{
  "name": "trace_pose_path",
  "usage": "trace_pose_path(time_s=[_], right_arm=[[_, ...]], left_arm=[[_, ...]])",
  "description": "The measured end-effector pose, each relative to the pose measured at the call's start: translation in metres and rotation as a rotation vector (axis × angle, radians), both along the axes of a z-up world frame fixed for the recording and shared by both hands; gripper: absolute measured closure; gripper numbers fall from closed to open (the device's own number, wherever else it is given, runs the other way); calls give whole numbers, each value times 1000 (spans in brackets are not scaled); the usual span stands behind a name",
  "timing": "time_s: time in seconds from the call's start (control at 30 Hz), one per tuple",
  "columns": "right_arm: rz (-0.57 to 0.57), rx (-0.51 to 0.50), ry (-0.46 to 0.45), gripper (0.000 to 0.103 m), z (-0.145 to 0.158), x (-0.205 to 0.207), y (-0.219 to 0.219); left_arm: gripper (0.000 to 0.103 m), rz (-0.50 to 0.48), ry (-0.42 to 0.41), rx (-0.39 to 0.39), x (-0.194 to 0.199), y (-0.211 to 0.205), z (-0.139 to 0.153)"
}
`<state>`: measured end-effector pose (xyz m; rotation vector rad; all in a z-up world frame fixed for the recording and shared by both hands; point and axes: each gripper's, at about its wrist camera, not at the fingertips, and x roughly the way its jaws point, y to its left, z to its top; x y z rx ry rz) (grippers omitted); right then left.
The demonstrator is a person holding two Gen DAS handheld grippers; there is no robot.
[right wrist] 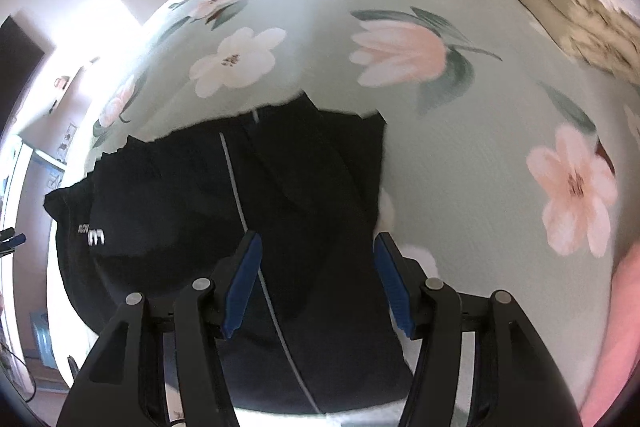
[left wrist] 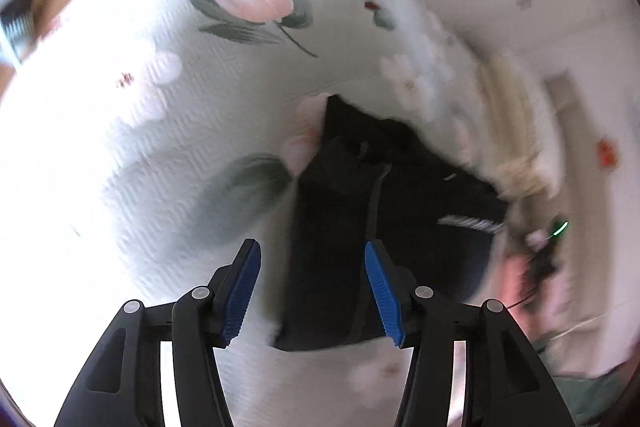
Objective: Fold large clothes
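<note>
A bed (right wrist: 460, 155) with a pale green floral cover fills both views, and the black garment (right wrist: 304, 227) lies on it, partly folded into a rough block with a thin pale stripe running down its length. A white logo shows on the part that hangs toward the bed's edge. In the left wrist view the garment (left wrist: 336, 239) is a narrow dark strip reaching forward from between the fingers.

The step in hand looks like taking hold of the near edge for another fold. To do it well, each gripper should catch all the stacked layers at a corner, lift just clear of the cover, and carry the edge straight over so the stripe stays aligned.

The right gripper (right wrist: 318, 283) hovers above the garment, angled down, fingers wide and holding nothing. The left gripper (left wrist: 312, 291) is likewise above its near end, fingers spread wide and empty; this view is blurred.
</note>
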<state>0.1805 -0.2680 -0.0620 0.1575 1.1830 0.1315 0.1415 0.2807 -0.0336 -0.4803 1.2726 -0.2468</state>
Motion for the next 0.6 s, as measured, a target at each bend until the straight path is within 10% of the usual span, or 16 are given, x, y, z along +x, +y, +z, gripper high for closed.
trace_pose_path(time_s=[0.37,0.6], right_arm=[[142,-95,-67,38,-16,68,27],[192,-34,2,37,-50,89,33]], left_arm=[[47,-64,-60,-31,48,-37,-72],[48,-90,-65,-271,81,-42,-103]])
